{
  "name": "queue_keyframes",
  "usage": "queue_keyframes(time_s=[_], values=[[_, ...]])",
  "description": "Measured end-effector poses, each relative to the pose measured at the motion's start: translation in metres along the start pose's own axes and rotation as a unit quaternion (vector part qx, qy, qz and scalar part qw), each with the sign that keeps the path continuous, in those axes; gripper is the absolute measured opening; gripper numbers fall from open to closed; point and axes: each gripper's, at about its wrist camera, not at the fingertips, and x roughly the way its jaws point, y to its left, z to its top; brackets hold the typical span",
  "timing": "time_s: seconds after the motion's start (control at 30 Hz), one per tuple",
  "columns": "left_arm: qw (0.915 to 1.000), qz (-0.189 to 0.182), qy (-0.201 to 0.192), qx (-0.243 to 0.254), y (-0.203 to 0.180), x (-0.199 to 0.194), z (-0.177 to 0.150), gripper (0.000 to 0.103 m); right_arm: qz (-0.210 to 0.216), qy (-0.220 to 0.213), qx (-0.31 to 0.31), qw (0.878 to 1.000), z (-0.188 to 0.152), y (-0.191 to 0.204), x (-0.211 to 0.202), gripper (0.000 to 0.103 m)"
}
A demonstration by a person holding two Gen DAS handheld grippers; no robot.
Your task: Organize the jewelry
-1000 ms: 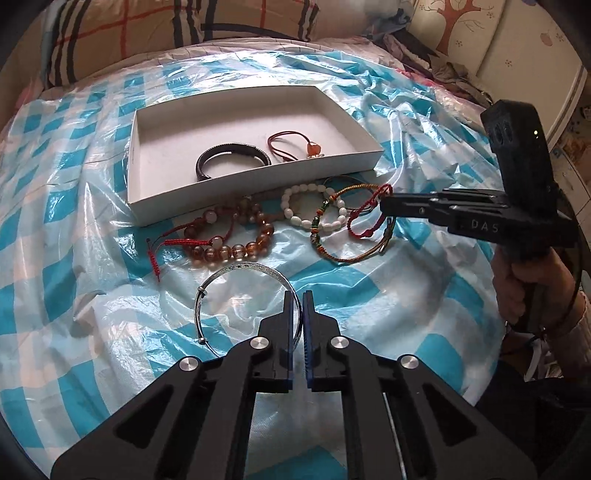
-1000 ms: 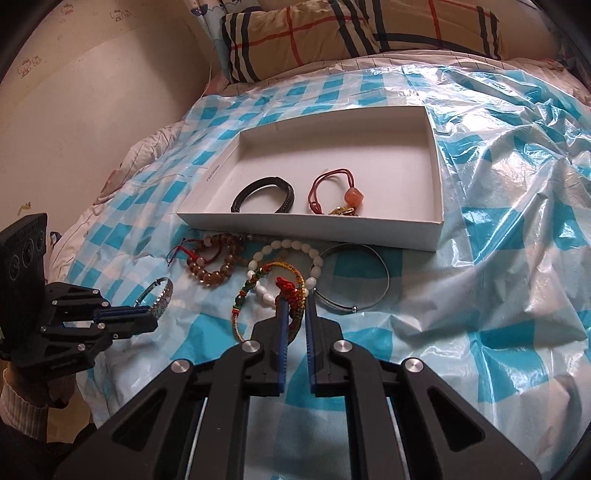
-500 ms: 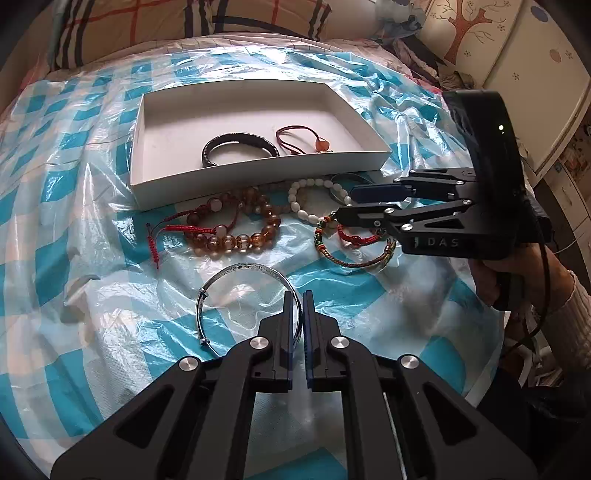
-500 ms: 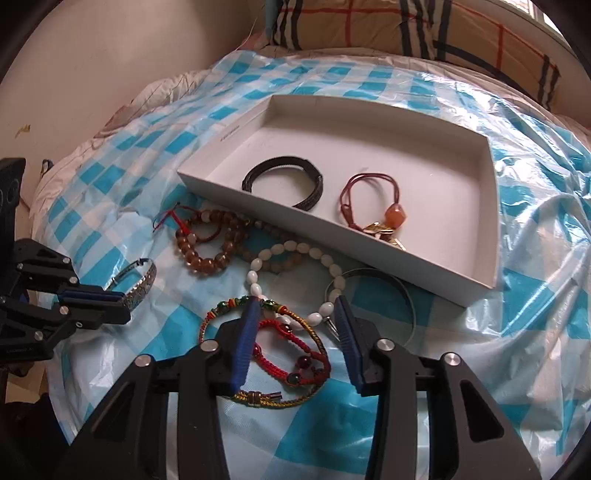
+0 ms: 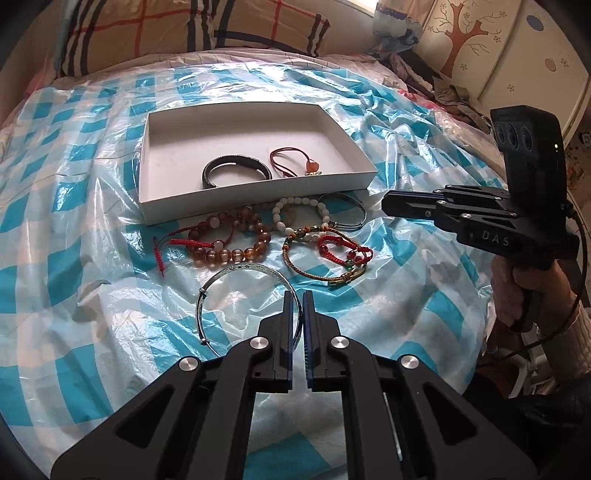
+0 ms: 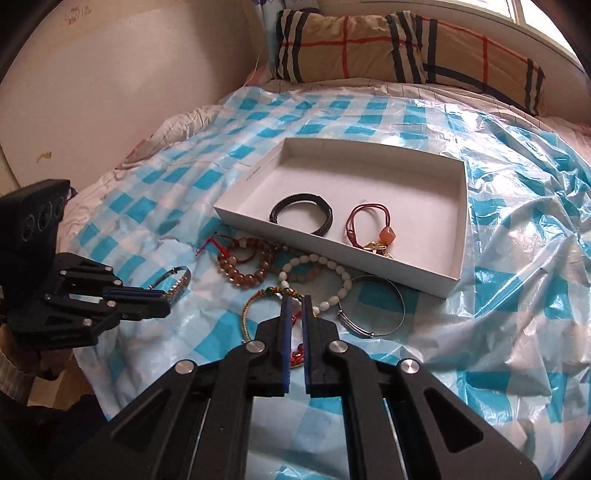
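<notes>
A white box [image 5: 177, 210] [image 6: 456, 236] lies on the checked plastic sheet and holds a black bracelet [image 5: 236, 164] [image 6: 301, 212] and a red cord bracelet [image 5: 291, 162] [image 6: 369, 229]. In front of it lie amber beads [image 5: 229, 236] [image 6: 243, 258], white beads [image 5: 299, 214] [image 6: 317, 277], braided cord bracelets [image 5: 325, 254] [image 6: 258, 314] and a thin silver bangle [image 5: 343, 212] [image 6: 373, 306]. My left gripper [image 5: 298, 295] [image 6: 166, 299] is shut on an engraved silver bangle [image 5: 229, 291] [image 6: 177, 282]. My right gripper [image 6: 294, 301] [image 5: 388, 203] is shut and empty, above the cord bracelets.
A plaid pillow [image 5: 192, 29] [image 6: 406, 44] lies behind the box. A wall [image 6: 110, 74] is to the left of the bed. A cabinet with a tree picture [image 5: 498, 48] stands at the right, with clothes [image 5: 424, 77] beside it.
My right gripper opened over the cord bracelets half a second ago, then shut empty and pulled back to the right. My left gripper still holds the engraved bangle.
</notes>
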Motion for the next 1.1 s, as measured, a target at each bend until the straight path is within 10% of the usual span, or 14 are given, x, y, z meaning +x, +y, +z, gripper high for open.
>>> queue_keyframes(time_s=[0.13,0.2,0.33,0.47,0.57,0.77,1.1], values=[[1.0,0.002,-0.004,0.004,-0.008,-0.008,0.0,0.004,0.009,0.016,0.007,1.0,-0.001,0.004,0.0,0.01],[1.0,0.003,-0.004,0.004,-0.01,-0.01,-0.001,0.004,0.017,0.028,-0.01,0.999,-0.005,0.013,0.009,0.043],[1.0,0.004,-0.002,0.0,-0.008,-0.01,-0.005,0.004,0.046,0.052,-0.051,0.996,-0.007,0.038,0.041,0.049],[1.0,0.007,0.002,-0.007,-0.001,-0.007,-0.008,0.004,0.017,0.102,-0.105,0.989,-0.012,0.056,0.091,0.037],[0.9999,0.008,0.002,-0.01,0.003,-0.006,-0.009,0.004,0.005,0.109,-0.108,0.988,-0.016,0.055,0.101,0.004],[0.9998,-0.006,-0.01,-0.019,0.005,-0.01,-0.008,0.004,0.082,0.024,0.009,0.996,-0.01,0.022,0.039,0.004],[0.9979,-0.024,-0.054,-0.026,-0.014,-0.03,0.007,0.004,0.186,-0.112,0.136,0.967,-0.012,-0.01,-0.036,0.004]])
